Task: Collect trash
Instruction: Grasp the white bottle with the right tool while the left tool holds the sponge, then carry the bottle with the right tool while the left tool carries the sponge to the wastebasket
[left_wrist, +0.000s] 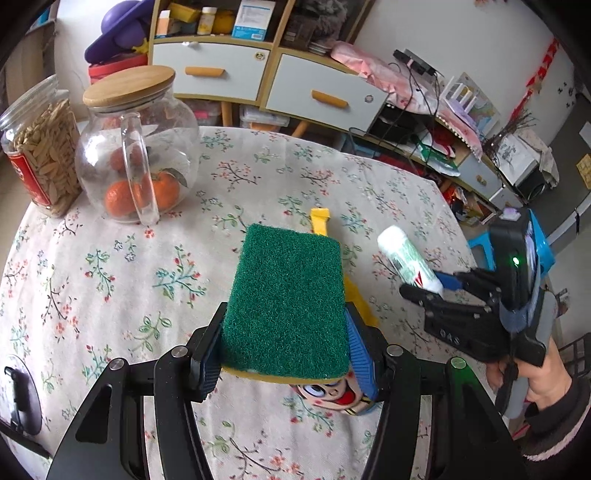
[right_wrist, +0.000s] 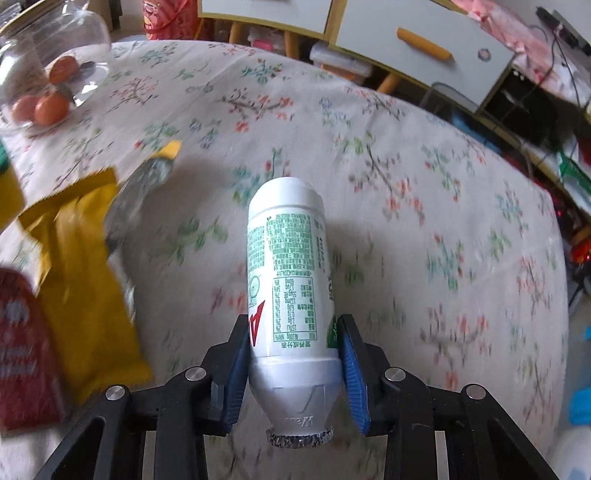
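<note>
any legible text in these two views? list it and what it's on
"A", large and red, upside down: white bottle between the right gripper jaws.
Green print and a table on the bottle label: too small to read.
Embossed marks on the bottle neck: unreadable.
Raised letters on the right gripper body: unclear.
Blue-and-white box on the shelf: print too small.
Red packet: white text blurred.

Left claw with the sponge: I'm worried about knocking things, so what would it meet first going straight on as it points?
Probably the yellow wrapper on the tablecloth, just past the sponge; depth is unclear.
</note>
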